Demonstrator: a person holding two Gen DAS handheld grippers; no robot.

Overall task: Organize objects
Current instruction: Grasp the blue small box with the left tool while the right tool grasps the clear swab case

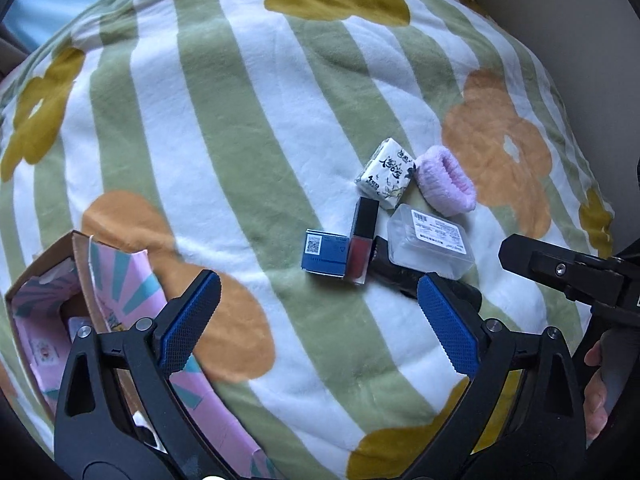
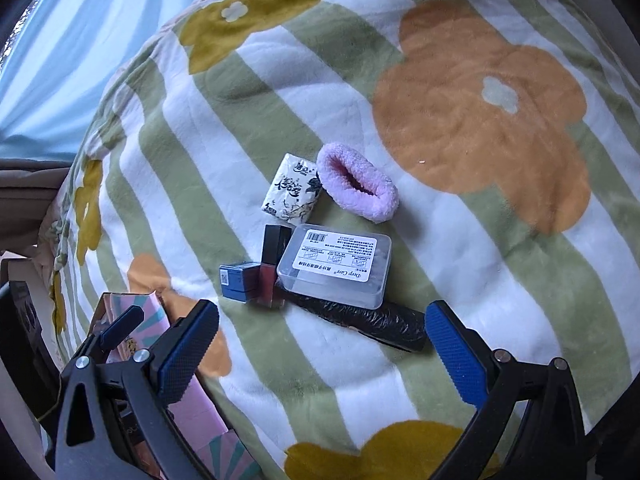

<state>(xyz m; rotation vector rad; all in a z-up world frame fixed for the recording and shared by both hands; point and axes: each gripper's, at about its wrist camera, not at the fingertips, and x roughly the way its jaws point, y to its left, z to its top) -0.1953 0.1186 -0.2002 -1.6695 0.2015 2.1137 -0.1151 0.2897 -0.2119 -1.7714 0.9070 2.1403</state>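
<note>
- Far left of the left gripper: an open cardboard box with pink-and-teal printed flaps, partly behind the left blue pad.
- Left gripper: jaws spread wide, nothing between them, hovering over the striped floral blanket.
- Ahead of it, just left of centre: a small blue box with a QR code, lying flat.
- Touching that box's right side: a red lip-gloss tube with a black cap, cap pointing away from the tool.
- Beyond the tube: a white tissue pack with black lettering, near the cap end.
- Right of the tube: a black wrapped roll, just off the right pad, partly under a clear plastic case with a white label.
- Beyond the case, touching the tissue pack: a pink fuzzy band.
- Far right of the same view: the right gripper, seen side-on.
- Right gripper: likewise wide open and empty.
- Left of it: the other tool's finger and the pink box.
- Ahead, left to right: blue box, lip-gloss tube, clear case resting on the black roll, which ends just beside the right pad.
- Farther ahead: tissue pack, then the pink band to its right.
</note>
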